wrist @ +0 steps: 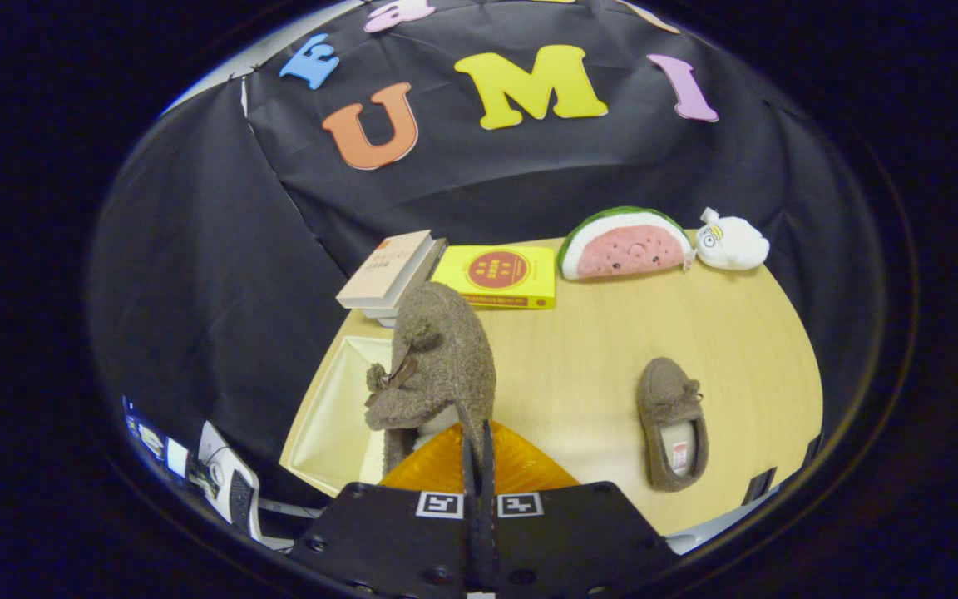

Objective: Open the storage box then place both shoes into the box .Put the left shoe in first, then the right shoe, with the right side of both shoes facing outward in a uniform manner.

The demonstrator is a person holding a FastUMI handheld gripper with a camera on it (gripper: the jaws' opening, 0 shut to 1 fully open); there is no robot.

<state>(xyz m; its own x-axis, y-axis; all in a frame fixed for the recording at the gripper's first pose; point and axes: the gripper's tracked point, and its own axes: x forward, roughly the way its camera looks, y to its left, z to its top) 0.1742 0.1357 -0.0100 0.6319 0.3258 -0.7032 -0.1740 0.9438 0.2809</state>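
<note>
The jaws [476,453] are pinched together on the heel rim of a shoe [437,366] hanging toe-up at frame centre, directly above the open box [325,408] at lower left; the other shoe [672,420] lies lengthwise on the tabletop [595,349] at lower right.

Pale wooden table [595,358], black cloth wall [221,274]

We're in a recording booth, staged as a home: black cloth wall [221,274] round a wooden table [595,358] w/ books [392,270], plush toys [629,243] & slippers [673,420].
</note>
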